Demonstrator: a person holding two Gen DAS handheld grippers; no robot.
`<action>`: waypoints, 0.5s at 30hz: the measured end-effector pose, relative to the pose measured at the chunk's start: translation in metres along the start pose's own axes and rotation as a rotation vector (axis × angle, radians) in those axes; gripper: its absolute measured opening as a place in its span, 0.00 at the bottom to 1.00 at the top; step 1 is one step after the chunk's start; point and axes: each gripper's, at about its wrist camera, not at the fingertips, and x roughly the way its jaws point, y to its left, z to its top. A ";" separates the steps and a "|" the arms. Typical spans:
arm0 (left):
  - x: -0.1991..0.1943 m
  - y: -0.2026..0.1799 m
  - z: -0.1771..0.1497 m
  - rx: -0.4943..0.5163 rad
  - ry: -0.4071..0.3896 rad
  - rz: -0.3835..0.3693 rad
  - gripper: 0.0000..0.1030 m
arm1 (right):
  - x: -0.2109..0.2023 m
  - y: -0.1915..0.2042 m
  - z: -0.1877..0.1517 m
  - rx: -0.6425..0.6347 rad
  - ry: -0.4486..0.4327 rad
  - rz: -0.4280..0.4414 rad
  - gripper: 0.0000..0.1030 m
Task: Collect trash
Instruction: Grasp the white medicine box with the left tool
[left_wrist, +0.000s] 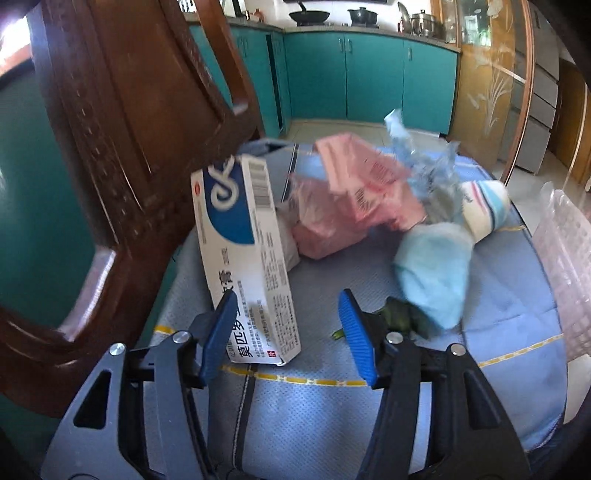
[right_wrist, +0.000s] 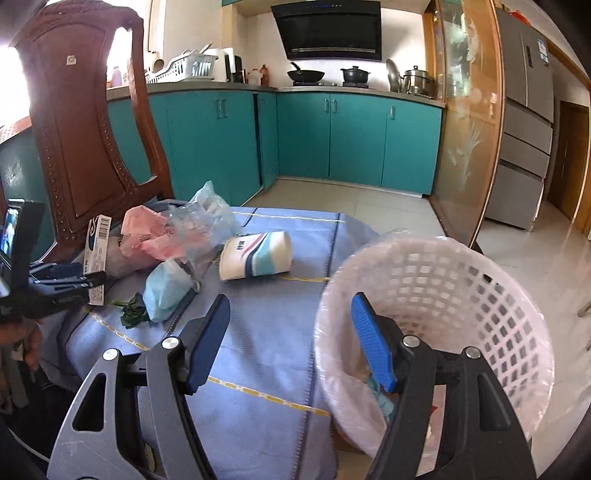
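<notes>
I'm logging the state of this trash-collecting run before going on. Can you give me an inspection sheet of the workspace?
Surface: blue cloth with yellow stitched lines.
Job's things: medicine box, pink wrapper, crumpled clear plastic, paper cup on its side, light blue wad, green leaf scrap; white lined basket at the cloth's right edge, some items already inside.
Clutter: nothing seen.
Grippers: left gripper open, box between its fingers but ungripped; right gripper open, empty, by the basket.
Cables: nothing seen.
Surroundings: wooden chair, teal cabinets, stove pots, fridge.
</notes>
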 end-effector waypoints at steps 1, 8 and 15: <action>0.005 0.000 0.000 -0.006 0.006 0.001 0.57 | 0.002 0.003 0.001 -0.001 0.004 0.003 0.65; 0.030 0.012 0.002 -0.039 0.036 0.020 0.60 | 0.015 0.022 -0.004 -0.048 0.041 0.033 0.65; 0.035 0.016 0.001 -0.044 0.015 0.027 0.28 | 0.020 0.039 -0.007 -0.105 0.058 0.053 0.65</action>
